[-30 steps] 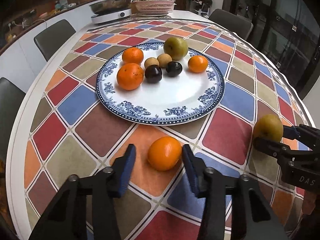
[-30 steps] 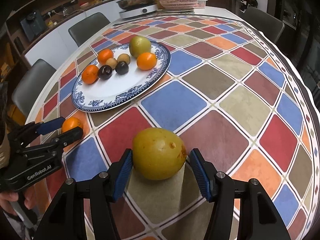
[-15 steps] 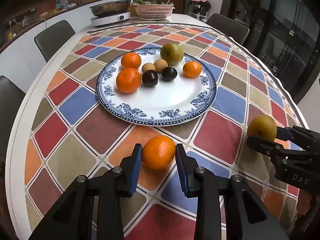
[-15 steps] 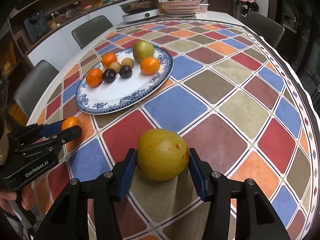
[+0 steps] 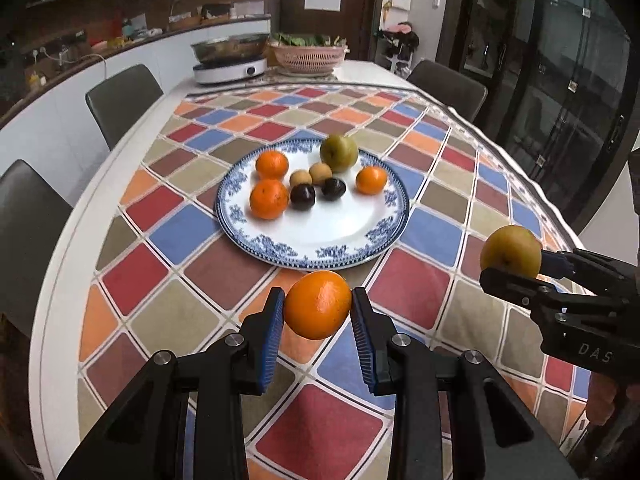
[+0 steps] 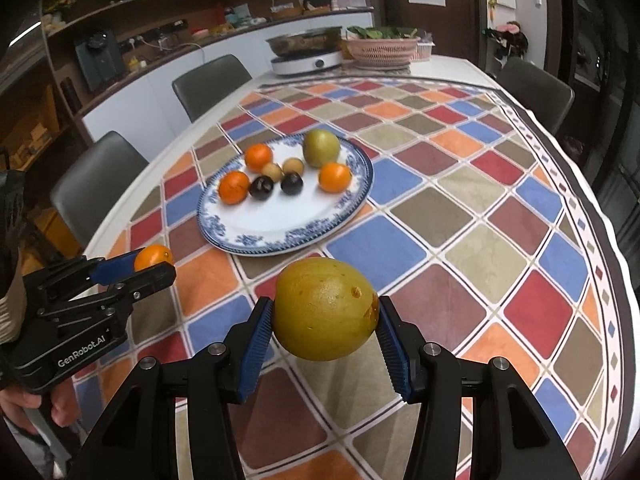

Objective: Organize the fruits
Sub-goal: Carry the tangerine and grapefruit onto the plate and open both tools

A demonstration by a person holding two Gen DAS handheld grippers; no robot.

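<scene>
My left gripper [image 5: 318, 312] is shut on an orange [image 5: 318, 305] and holds it above the checkered tablecloth, just in front of the blue-and-white plate [image 5: 320, 236]. My right gripper [image 6: 326, 316] is shut on a yellow-green pear [image 6: 326, 314], also lifted off the cloth. The plate [image 6: 276, 224] carries three oranges, a green pear [image 5: 339, 153], two dark plums and two small brown fruits. Each gripper shows in the other's view: the right gripper [image 5: 516, 268] with its pear at the right, the left gripper [image 6: 148, 266] with its orange at the left.
At the table's far end stand a white cooker with a steel pan [image 5: 230, 60] and a pink basket of greens [image 5: 308, 54]. Grey chairs [image 5: 124, 100] ring the table. A hand [image 6: 28, 400] grips the left tool. Glass doors line the right side.
Both grippers closed onto their fruit and lifted them off the tablecloth. The orange and the pear now hang above the cloth, and the plate sits farther below in both views.
</scene>
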